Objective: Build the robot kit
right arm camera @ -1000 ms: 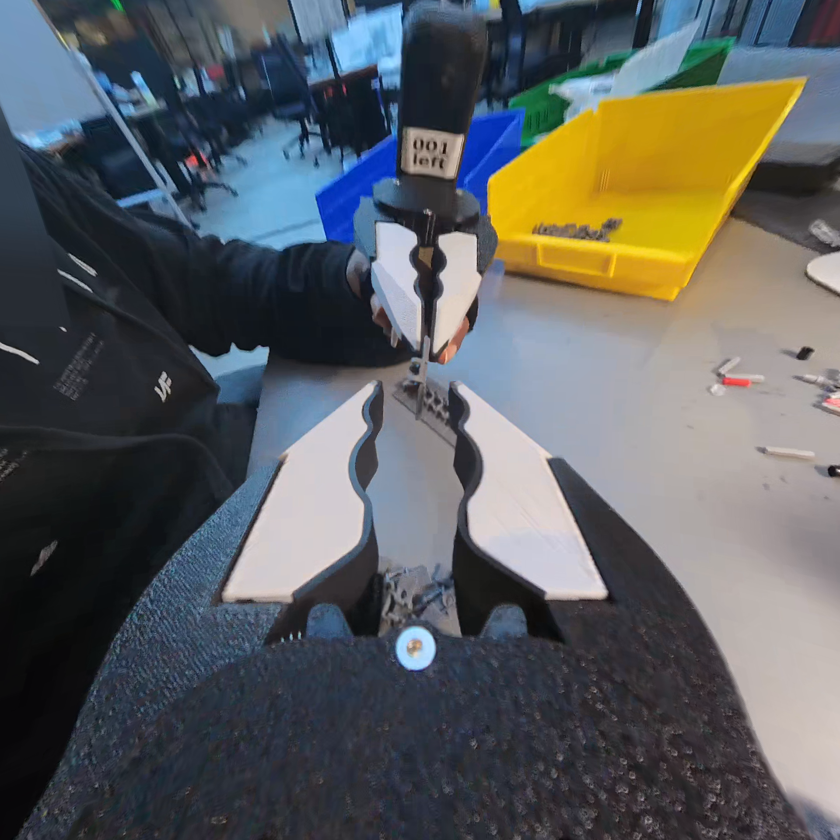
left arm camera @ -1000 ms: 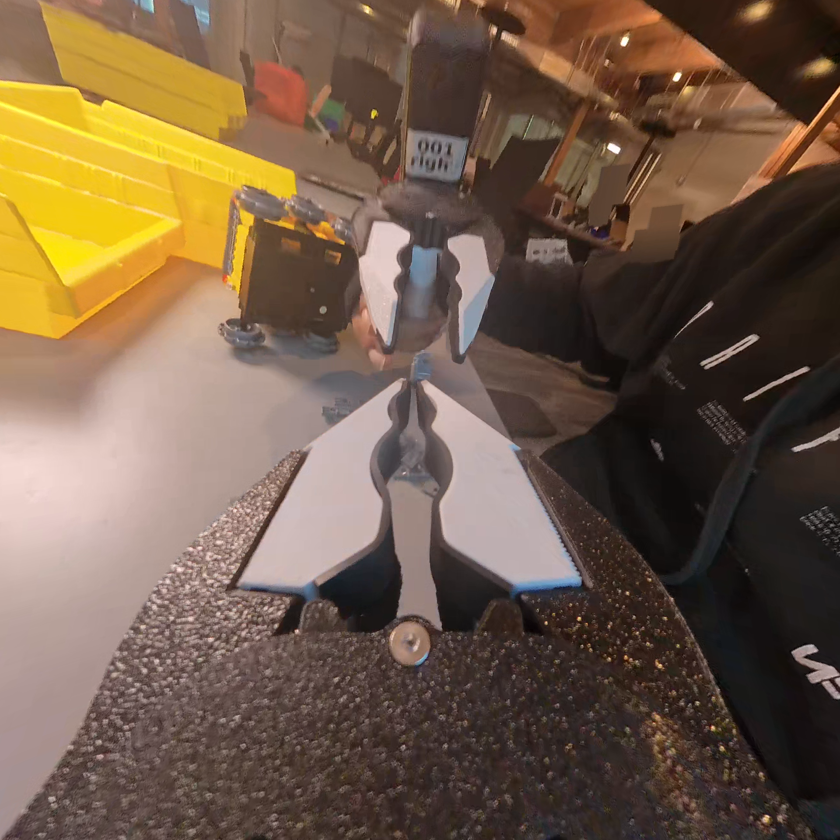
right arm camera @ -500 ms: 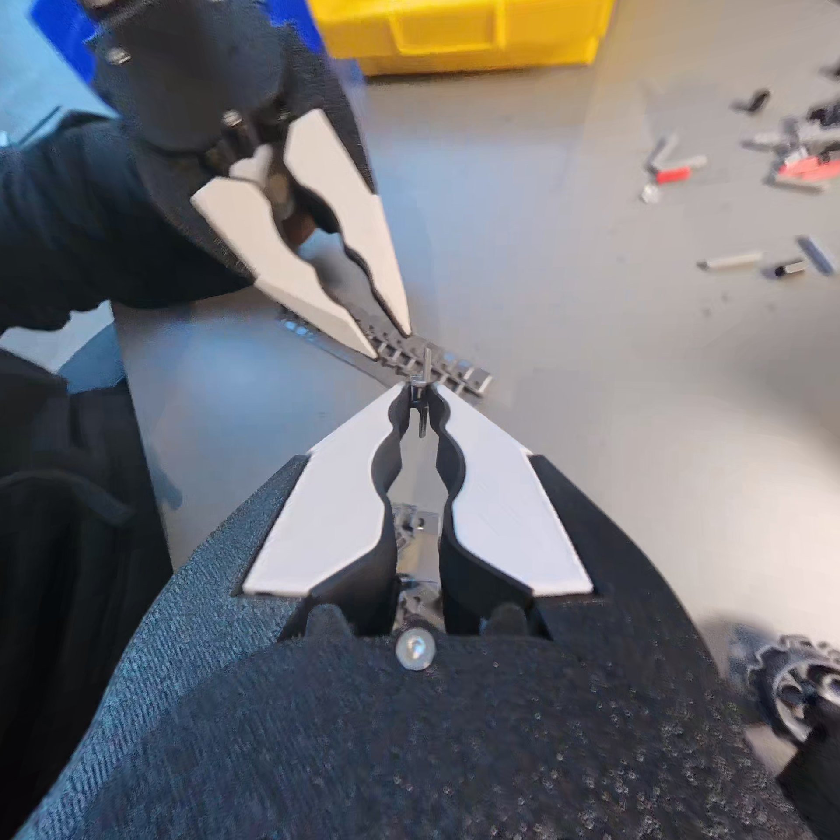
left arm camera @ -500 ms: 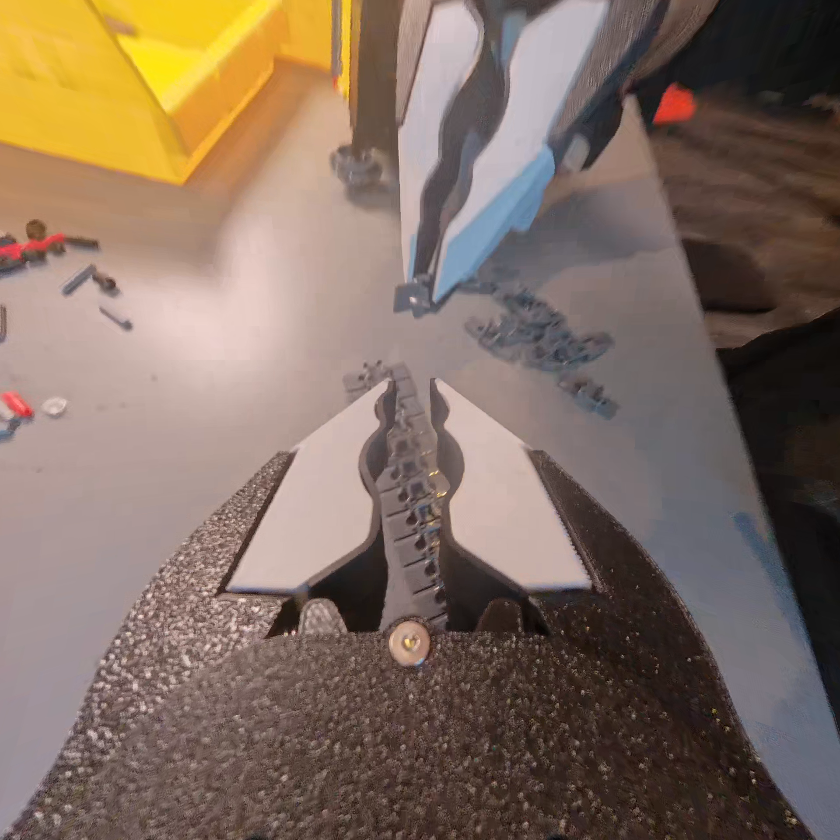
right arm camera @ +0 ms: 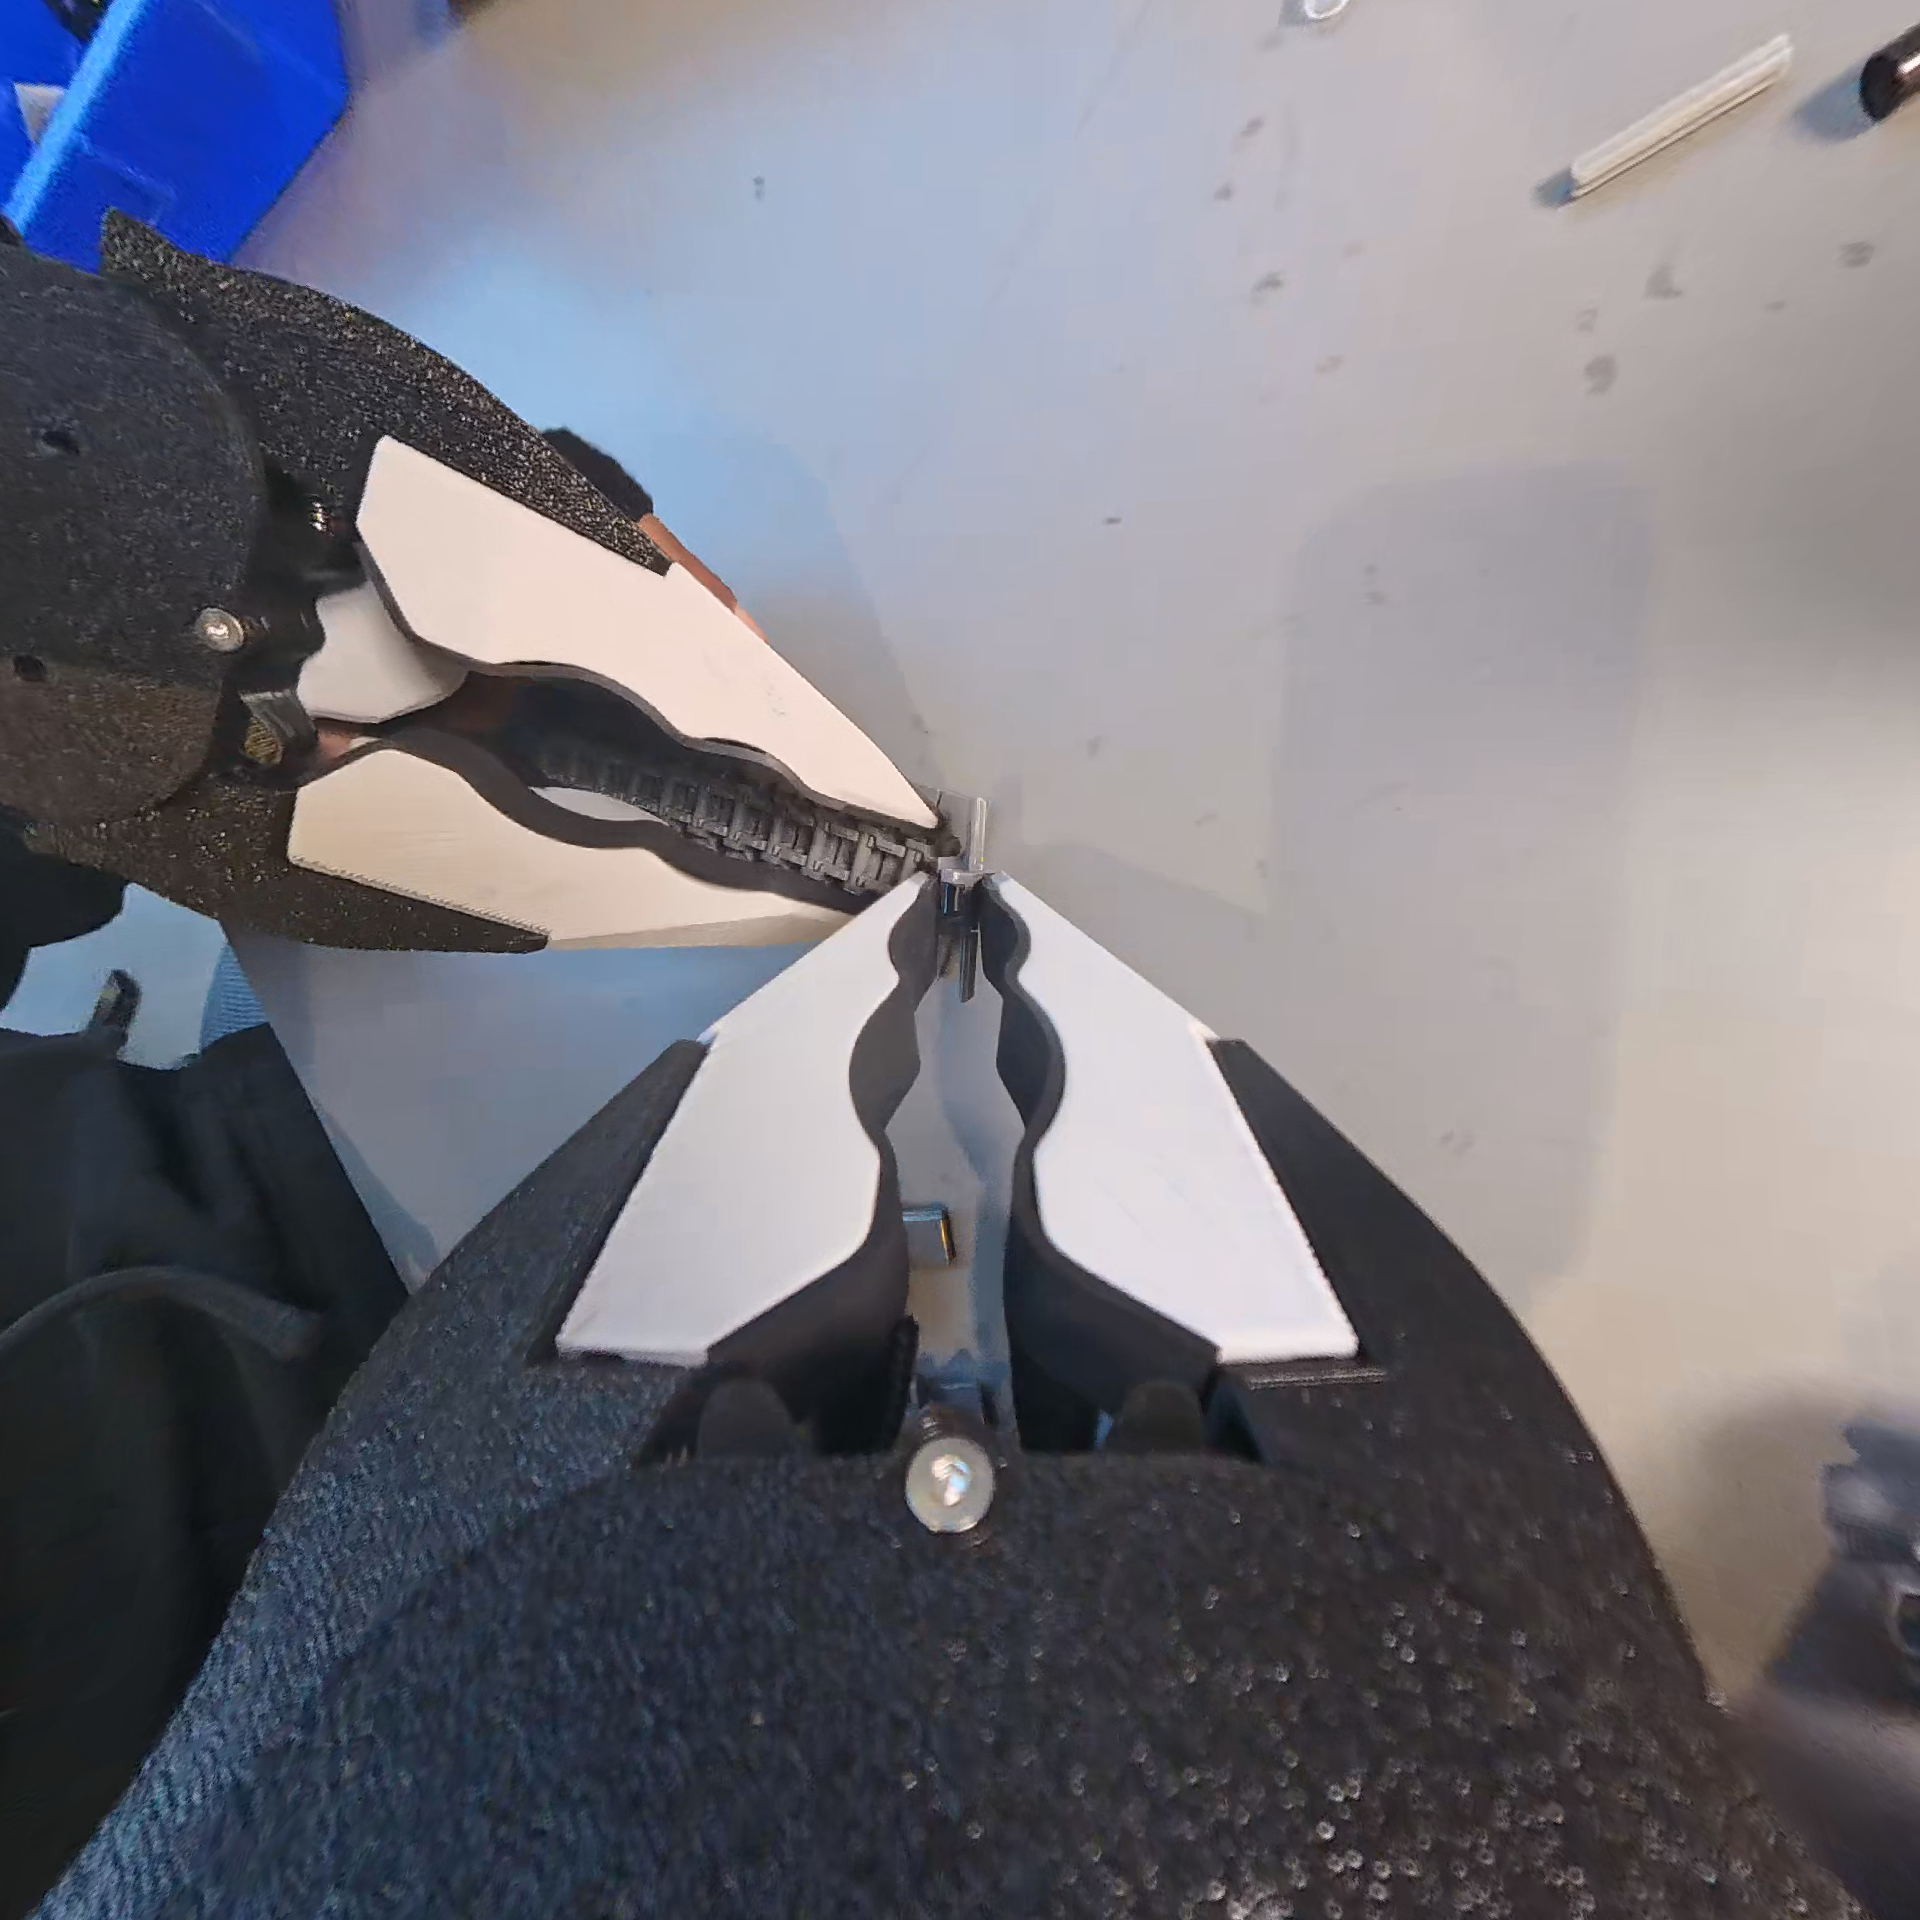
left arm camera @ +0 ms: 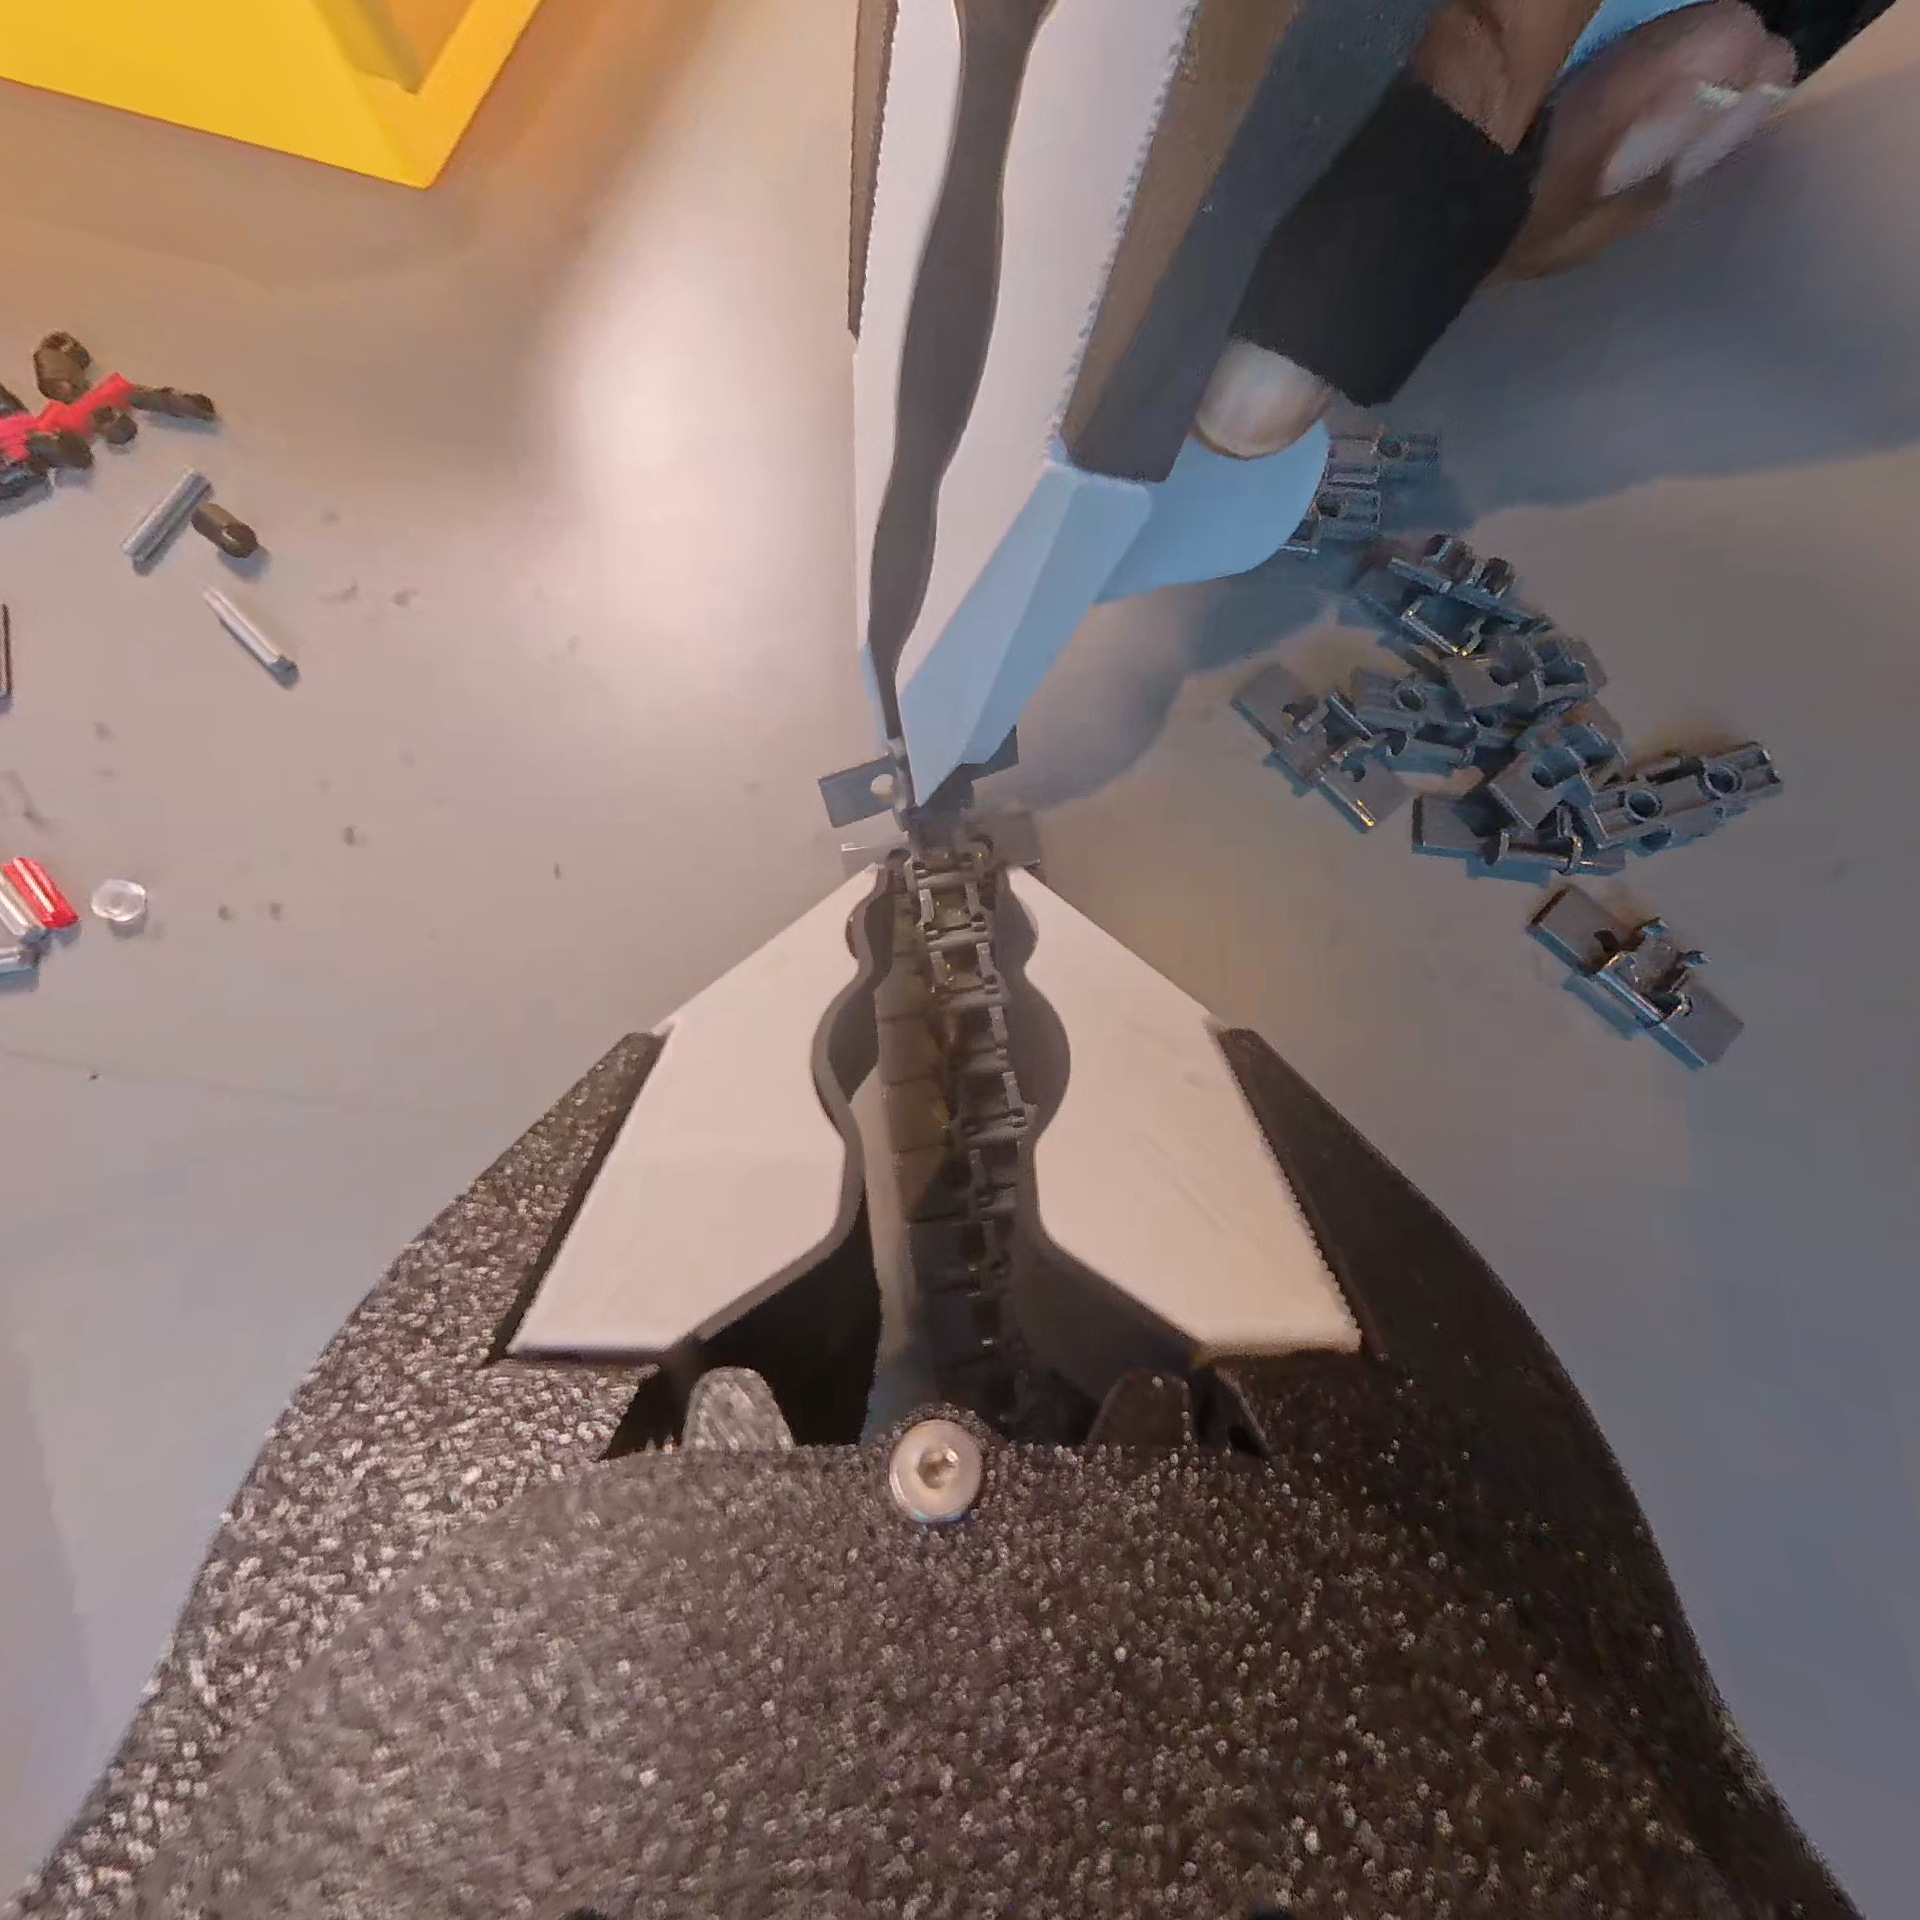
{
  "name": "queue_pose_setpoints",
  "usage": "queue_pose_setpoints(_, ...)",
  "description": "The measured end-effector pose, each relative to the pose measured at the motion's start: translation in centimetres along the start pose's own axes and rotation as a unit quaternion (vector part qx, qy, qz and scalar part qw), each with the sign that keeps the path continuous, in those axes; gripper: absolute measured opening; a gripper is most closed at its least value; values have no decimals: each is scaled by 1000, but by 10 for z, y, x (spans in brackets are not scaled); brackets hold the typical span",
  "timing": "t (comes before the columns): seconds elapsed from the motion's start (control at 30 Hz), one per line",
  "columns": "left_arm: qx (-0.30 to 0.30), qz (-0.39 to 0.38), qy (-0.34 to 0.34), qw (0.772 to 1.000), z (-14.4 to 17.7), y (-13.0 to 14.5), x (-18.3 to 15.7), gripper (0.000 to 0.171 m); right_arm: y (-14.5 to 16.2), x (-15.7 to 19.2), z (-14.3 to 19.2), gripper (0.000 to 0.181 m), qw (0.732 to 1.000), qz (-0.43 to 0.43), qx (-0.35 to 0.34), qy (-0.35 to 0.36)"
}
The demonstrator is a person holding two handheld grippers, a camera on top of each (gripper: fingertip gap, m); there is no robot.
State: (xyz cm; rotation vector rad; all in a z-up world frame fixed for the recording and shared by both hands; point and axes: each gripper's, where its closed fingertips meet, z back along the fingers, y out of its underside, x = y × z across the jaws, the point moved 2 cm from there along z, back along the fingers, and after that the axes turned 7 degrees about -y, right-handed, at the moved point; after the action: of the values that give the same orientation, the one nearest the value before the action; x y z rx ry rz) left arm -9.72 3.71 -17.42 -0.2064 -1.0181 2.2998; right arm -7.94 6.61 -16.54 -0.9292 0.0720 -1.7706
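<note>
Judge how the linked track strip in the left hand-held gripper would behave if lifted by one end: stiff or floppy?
Probably floppy: the strip is many small links hinged in a row and already curves between the left hand-held gripper fingers. Likely light, being small plastic-looking pieces like the loose links. The hinges may pop apart if tugged.

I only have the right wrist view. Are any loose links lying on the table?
Observer: Yes. The left wrist view shows a pile of grey links on the table, beside the left tongs gripping the chain.
Operator: Any apart from the pile?
Observer: One lone link lies just clear of it.
Operator: And on the chain's other side?
Observer: Small red and black parts, scattered.
</note>
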Motion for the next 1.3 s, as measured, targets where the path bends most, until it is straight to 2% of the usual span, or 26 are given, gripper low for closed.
queue_pose_setpoints(0.37,10,13,-44,999,-1,-1,-3,12,1,-1,-3,6,998,3,10,66)
queue_pose_setpoints(0.63,7,16,-57,998,-1,0,-3,12,1,1,-4,7,986,72,64,135)
queue_pose_setpoints(0.9,4,19,-62,998,-2,0,-4,12,2,0,-6,7,980,89,105,146)
queue_pose_setpoints(1.1,-2,15,-65,998,0,2,-4,12,1,0,-7,8,989,51,92,108)
queue_pose_setpoints(1.17,-3,16,-56,998,1,3,-4,12,0,0,-7,9,989,63,86,102)
queue_pose_setpoints(1.2,-4,15,-52,999,2,3,-5,12,-3,0,-5,18,990,65,73,99)
queue_pose_setpoints(1.3,-4,12,-45,999,3,4,-6,13,-24,8,12,29,995,72,-13,73)
